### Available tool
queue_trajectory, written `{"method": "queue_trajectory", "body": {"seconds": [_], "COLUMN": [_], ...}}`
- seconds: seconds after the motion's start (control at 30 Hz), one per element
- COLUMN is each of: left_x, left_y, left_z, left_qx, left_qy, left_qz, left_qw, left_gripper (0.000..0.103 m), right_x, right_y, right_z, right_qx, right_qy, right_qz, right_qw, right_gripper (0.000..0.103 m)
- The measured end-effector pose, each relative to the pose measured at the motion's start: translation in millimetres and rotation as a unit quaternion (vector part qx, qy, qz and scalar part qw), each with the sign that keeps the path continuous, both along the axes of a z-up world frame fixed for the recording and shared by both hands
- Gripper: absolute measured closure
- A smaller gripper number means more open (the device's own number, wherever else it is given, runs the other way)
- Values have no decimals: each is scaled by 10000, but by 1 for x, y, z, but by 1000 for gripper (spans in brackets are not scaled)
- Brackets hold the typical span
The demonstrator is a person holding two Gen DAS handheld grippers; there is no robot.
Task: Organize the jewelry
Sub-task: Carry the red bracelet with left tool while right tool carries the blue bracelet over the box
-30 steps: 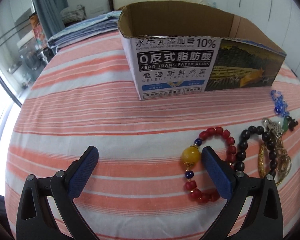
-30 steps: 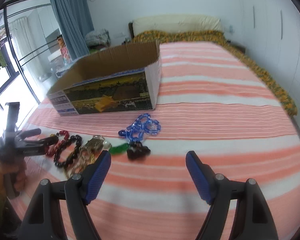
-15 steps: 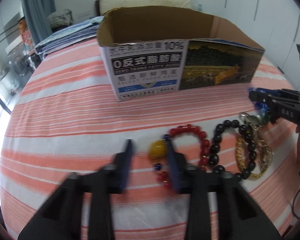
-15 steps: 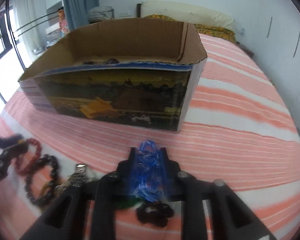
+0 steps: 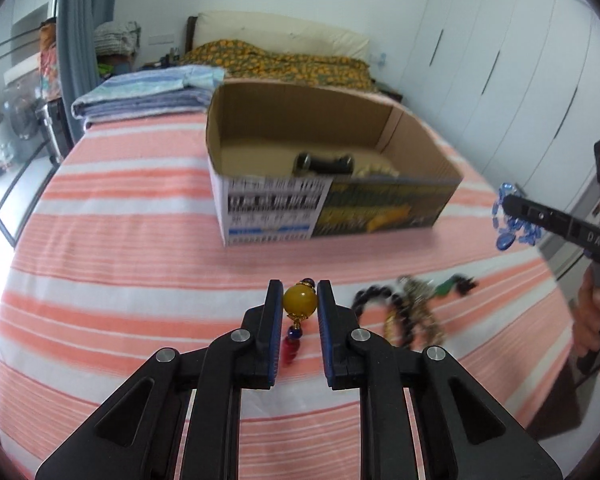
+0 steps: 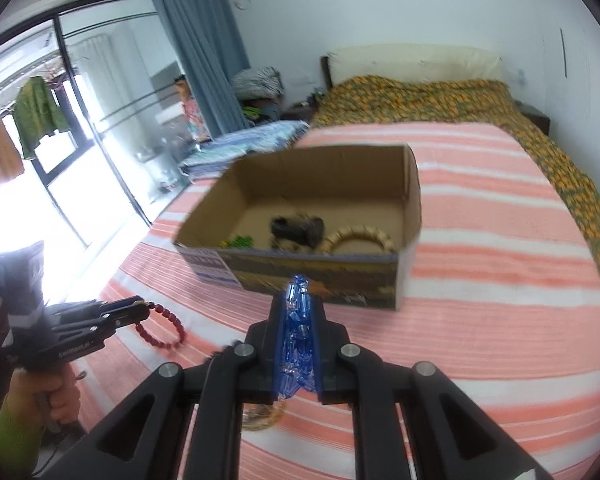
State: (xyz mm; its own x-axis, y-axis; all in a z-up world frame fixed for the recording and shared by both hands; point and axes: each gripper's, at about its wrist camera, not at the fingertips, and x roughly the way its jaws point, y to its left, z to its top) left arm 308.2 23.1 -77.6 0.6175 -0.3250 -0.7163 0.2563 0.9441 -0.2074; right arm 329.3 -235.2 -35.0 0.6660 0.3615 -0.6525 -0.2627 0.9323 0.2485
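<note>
My left gripper (image 5: 299, 292) is shut on the red bead bracelet's big yellow bead (image 5: 299, 301) and holds it above the striped bed; the red beads (image 6: 160, 330) hang from it in the right wrist view. My right gripper (image 6: 298, 304) is shut on the blue crystal bracelet (image 6: 297, 336), raised in front of the open cardboard box (image 6: 308, 280); it also shows in the left wrist view (image 5: 514, 220). The box (image 5: 340, 208) holds a dark item (image 6: 298, 230), a cream bangle (image 6: 358, 238) and green beads (image 6: 240, 241).
A black bead bracelet (image 5: 374, 300), a gold chain (image 5: 416, 316) and a green pendant (image 5: 446, 287) lie on the striped sheet (image 5: 120, 280) right of my left gripper. Folded blue cloths (image 5: 148, 92) sit behind the box. A sliding window (image 6: 60, 120) is at the left.
Both grippers have closed from wide open: the left on the yellow bead, the right on the blue bracelet. Both have lifted their bracelets off the bed toward the box.
</note>
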Motion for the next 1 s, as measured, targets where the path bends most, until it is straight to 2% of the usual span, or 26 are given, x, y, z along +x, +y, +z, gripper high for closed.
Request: {"method": "queue_trajectory", "body": {"seconds": [0.2,0.33,0.5,0.67,0.77,1.0], "left_x": [9,26,57,102,131,170], "left_y": [9,13,8,3,-3,-28], "left_z": [40,65,89,86,74,40], "left_qx": [-289,-480,-536,-627,-591,-131], "left_qy": [-155,-287,-451,-326,-173,9], "left_qz": [-59,-108,-146,-63,52,159], "left_qw": [9994,9984,9974,9975,9981,9998], "left_gripper": [87,87,87,87,87,87], "right_x": [11,28,53,94,119,177], "right_y": [3,6,6,9,12,15], "right_z": [20,30,40,36,27,-9], "right_qx": [77,74,149,69,-127,-460], "right_qy": [-148,-210,-189,52,160,493], "right_qz": [119,148,158,127,35,-132], "right_qw": [9998,9996,9996,9999,9998,9976], "right_gripper": [91,91,91,91,91,89]}}
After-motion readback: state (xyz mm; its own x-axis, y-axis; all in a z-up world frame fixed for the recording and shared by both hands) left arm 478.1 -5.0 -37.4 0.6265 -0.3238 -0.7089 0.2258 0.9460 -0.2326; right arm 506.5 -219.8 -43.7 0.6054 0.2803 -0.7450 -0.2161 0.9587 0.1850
